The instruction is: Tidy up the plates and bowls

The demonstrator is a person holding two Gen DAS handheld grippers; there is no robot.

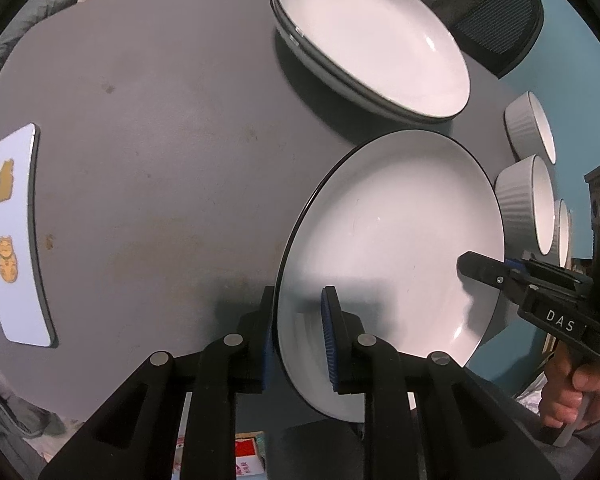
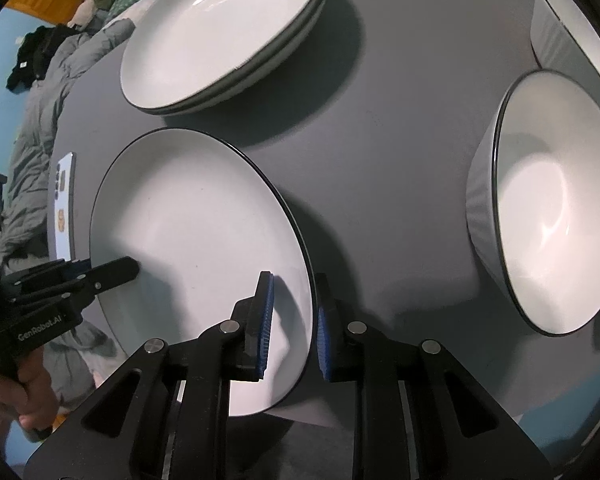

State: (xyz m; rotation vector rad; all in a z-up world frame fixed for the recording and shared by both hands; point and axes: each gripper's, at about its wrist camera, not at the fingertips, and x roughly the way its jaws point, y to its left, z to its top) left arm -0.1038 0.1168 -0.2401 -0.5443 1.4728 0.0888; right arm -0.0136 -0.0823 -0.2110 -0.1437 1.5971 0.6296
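Both grippers, left (image 1: 300, 320) and right (image 2: 292, 320), pinch opposite rims of one plate (image 1: 392, 240).
Plate stack (image 1: 372, 40) lies directly ahead, beyond its far edge; neither hand nearer.

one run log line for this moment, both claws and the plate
left claw: straddles plate rim | right claw: straddles opposite rim | plate: between both, near plate stack | bowls: on table
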